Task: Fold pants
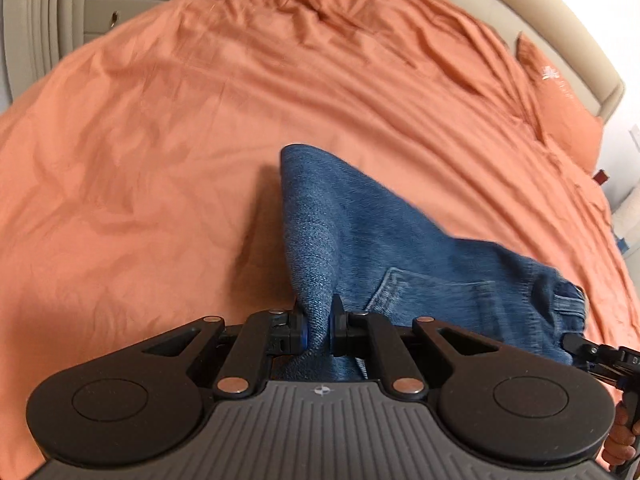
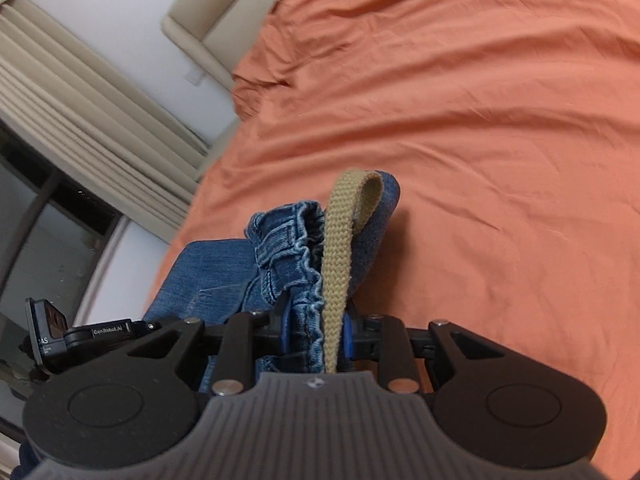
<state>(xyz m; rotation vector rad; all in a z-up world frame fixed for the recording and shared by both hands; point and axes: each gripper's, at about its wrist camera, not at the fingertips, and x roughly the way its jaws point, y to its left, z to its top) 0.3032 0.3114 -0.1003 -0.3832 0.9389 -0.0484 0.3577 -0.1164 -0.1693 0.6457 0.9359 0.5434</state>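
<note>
Blue denim pants point(image 1: 360, 240) are held up over an orange bed sheet point(image 1: 160, 140). My left gripper point(image 1: 318, 326) is shut on a bunched fold of the denim. A back pocket point(image 1: 420, 296) faces the camera. My right gripper point(image 2: 316, 330) is shut on the elastic waistband point(image 2: 296, 240) together with a tan woven belt strap point(image 2: 340, 248). The right gripper's tip also shows at the right edge of the left wrist view point(image 1: 600, 354), at the waistband end. In the right wrist view the pants point(image 2: 208, 276) hang to the left, toward the left gripper point(image 2: 60, 336).
The orange sheet point(image 2: 500, 160) covers the whole bed. An orange pillow point(image 1: 560, 100) lies at the far right by the beige headboard point(image 1: 580, 52). A beige nightstand point(image 1: 132, 4) stands beyond the bed. Pleated curtains point(image 2: 80, 112) and a window point(image 2: 40, 232) are on the left.
</note>
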